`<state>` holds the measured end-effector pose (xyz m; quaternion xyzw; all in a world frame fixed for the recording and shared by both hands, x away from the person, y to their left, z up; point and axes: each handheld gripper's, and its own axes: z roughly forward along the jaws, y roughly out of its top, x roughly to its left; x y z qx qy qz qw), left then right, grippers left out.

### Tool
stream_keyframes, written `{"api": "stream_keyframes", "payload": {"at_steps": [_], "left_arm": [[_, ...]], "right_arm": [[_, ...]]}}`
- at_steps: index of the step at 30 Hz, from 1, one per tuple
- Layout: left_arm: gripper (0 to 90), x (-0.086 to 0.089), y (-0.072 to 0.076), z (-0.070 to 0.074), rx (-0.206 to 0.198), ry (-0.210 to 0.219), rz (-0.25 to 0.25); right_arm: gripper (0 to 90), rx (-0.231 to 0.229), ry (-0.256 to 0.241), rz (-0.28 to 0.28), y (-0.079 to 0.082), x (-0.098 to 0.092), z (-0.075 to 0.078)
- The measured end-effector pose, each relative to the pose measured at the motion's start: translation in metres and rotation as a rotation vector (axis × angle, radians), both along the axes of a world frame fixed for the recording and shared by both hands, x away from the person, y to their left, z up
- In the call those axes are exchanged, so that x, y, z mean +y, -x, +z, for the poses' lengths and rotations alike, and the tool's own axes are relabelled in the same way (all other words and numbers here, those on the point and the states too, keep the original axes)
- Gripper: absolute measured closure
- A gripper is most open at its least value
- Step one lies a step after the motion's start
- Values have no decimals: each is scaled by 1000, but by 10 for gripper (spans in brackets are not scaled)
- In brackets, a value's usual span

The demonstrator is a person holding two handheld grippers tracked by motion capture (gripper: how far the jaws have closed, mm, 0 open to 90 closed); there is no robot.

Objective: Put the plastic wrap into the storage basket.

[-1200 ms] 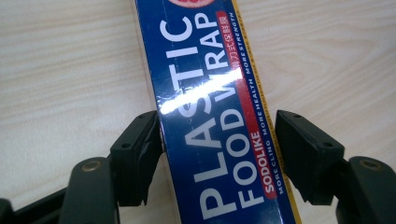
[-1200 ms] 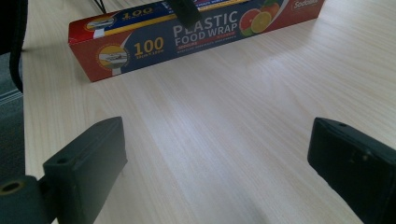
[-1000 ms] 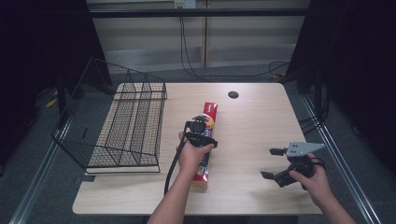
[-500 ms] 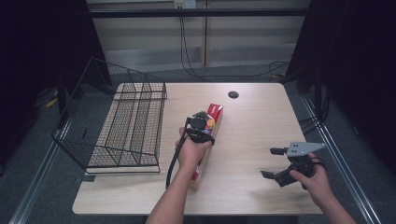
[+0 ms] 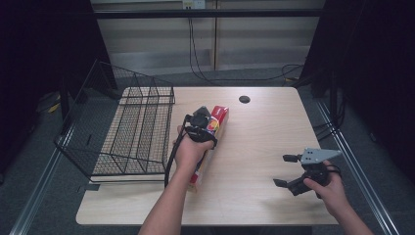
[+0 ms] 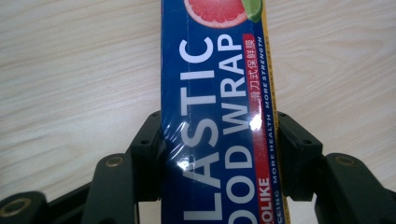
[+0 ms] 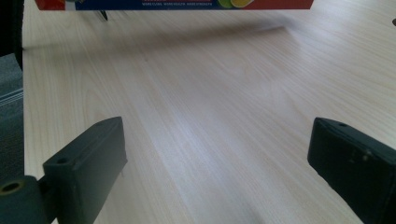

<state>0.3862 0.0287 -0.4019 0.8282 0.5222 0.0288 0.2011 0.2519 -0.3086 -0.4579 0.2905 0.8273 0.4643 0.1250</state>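
Note:
A long blue and red box of plastic food wrap lies lengthwise near the table's middle, just right of the wire basket. My left gripper comes down on its far half. In the left gripper view both black jaws press the sides of the box, so the left gripper is shut on it. Whether the box rests on the wood or hangs just above it is unclear. My right gripper is held at the front right, well apart from the box, with its jaws wide open over bare wood. The box's edge runs along the top of the right gripper view.
A black wire basket stands at the table's left edge, partly overhanging it. A round cable hole sits near the far edge. The light wooden table has open room between the box and my right gripper.
My left hand and gripper have shifted slightly toward the far side, and the box's far end has swung a little to the right. The right gripper has stayed in place.

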Motion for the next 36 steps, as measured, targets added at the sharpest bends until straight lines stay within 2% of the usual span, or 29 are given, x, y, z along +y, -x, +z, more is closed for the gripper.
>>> {"api": "stream_keyframes", "payload": {"at_steps": [2,5,6,8,9,12,13,14,17,18,19,20,21,25,29,30,31,33,36], "left_arm": [[444,2,0,5,4,-9,2],[444,6,-1,12,12,11,28],[444,9,-2,15,5,0,8],[444,12,-2,20,-1,-9,9],[444,12,-2,22,1,-4,26],[444,16,-2,28,-2,-8,15],[444,17,-2,30,-4,-5,36],[444,19,-3,32,5,-12,20],[444,21,-2,36,14,3,60],[444,23,-3,38,5,-7,37],[445,23,-3,40,1,-4,60],[444,25,-4,42,2,-8,38],[444,26,-4,44,4,2,49],[444,30,-5,51,-2,-8,47],[444,35,-5,58,2,6,74],[445,37,-6,59,-5,-11,52],[445,37,-6,61,0,4,80],[444,40,-6,64,-6,-2,84],[444,45,-7,69,-7,15,101]], "right_arm": [[43,3,0,-3,0,0,0],[42,-1,-1,1,0,0,0],[43,0,-3,0,0,0,0],[42,3,-6,-1,0,0,1],[42,0,-5,-1,0,0,1],[42,-1,-2,2,0,0,1],[42,-1,-2,2,0,0,1],[42,1,-4,3,0,0,1],[42,1,-6,-2,0,0,1],[43,-1,-5,-4,0,0,1],[42,-3,-6,-6,0,0,1],[42,-3,-9,-7,0,0,1],[42,-3,-10,-2,0,-1,1],[42,0,-7,-1,0,0,1],[42,-3,-7,-2,0,0,2],[42,-6,-7,-3,0,0,2],[42,-7,-7,-3,0,0,2],[42,-6,-7,-4,0,0,2],[42,-7,-6,1,0,0,2]]}}
